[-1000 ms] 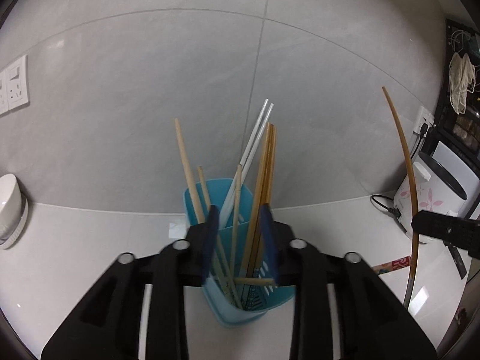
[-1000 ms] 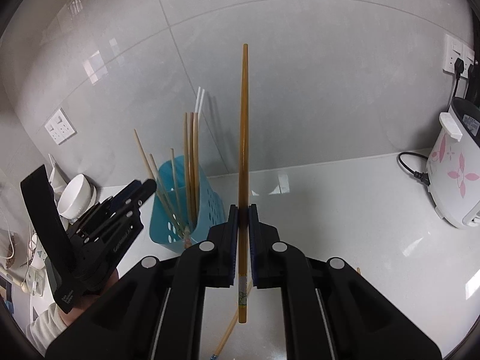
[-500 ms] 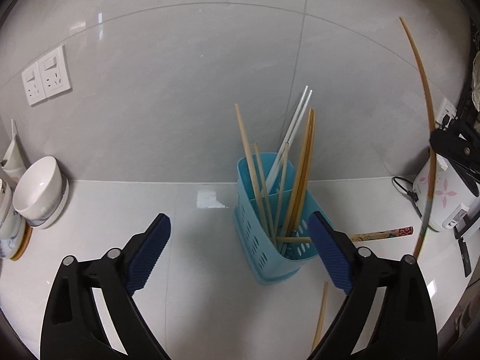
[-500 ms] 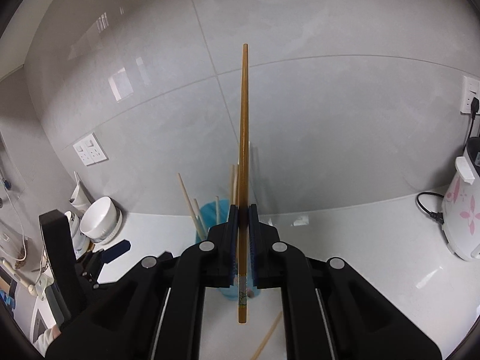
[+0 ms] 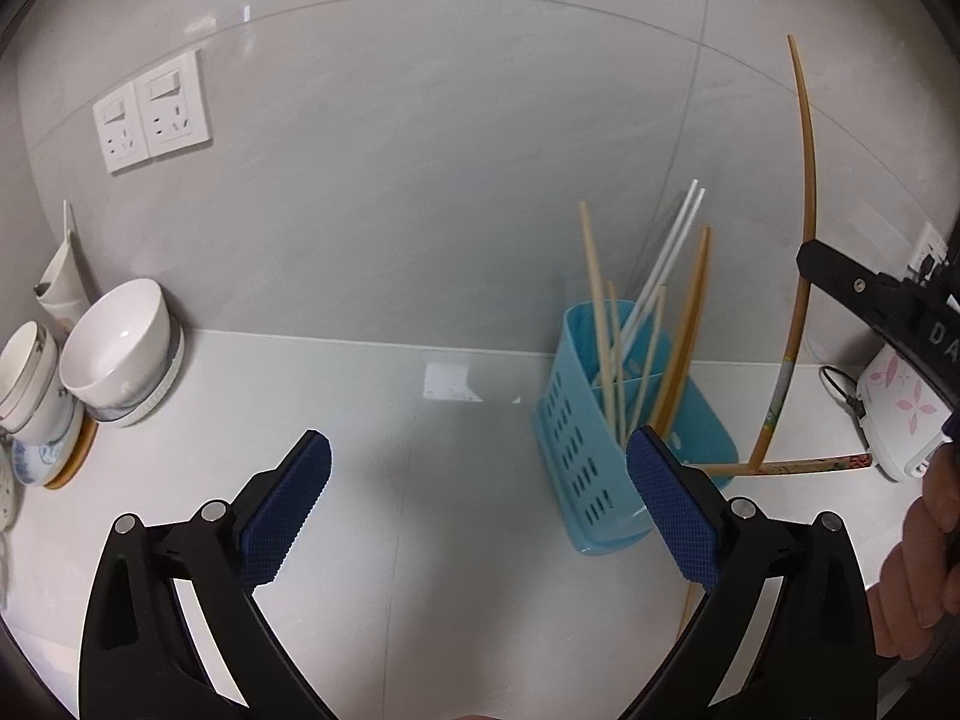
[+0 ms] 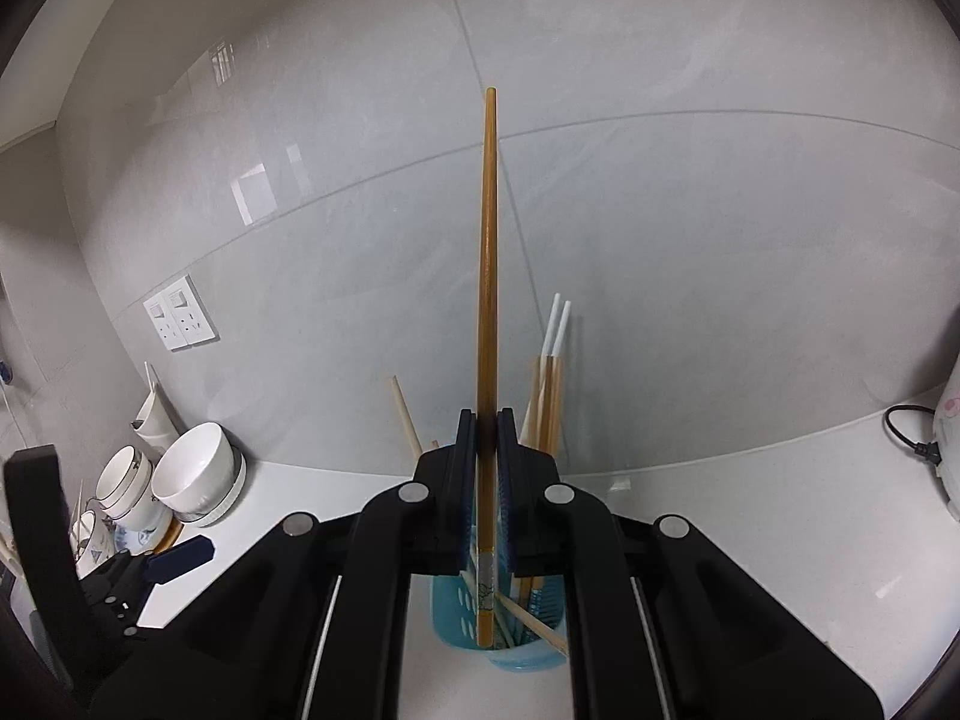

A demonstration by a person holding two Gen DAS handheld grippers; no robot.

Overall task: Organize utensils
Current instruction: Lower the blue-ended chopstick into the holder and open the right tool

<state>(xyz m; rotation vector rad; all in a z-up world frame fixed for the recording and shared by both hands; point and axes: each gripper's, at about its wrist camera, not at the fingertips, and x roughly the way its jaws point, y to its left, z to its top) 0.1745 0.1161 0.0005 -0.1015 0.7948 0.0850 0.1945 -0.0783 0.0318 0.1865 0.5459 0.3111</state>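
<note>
A blue slotted basket (image 5: 600, 456) stands on the white counter and holds several wooden and white chopsticks. My left gripper (image 5: 479, 450) is just left of the basket; its jaws are opening wide and nothing is between them. My right gripper (image 6: 487, 420) is shut on a long brown chopstick (image 6: 489, 270), held upright. In the left wrist view this chopstick (image 5: 804, 210) hangs just right of the basket. In the right wrist view its lower end overlaps the basket (image 6: 456, 618). A patterned chopstick (image 5: 798, 467) lies on the counter right of the basket.
White bowls (image 5: 120, 342) and cups (image 5: 30, 384) are stacked at the far left by the wall. A double wall socket (image 5: 153, 111) sits above them. A white rice cooker (image 5: 900, 420) with a cord stands at the right. A hand (image 5: 924, 570) shows at the right edge.
My left gripper opened wide and drew back left from the basket. The right gripper carried the brown chopstick leftward until it lines up with the basket.
</note>
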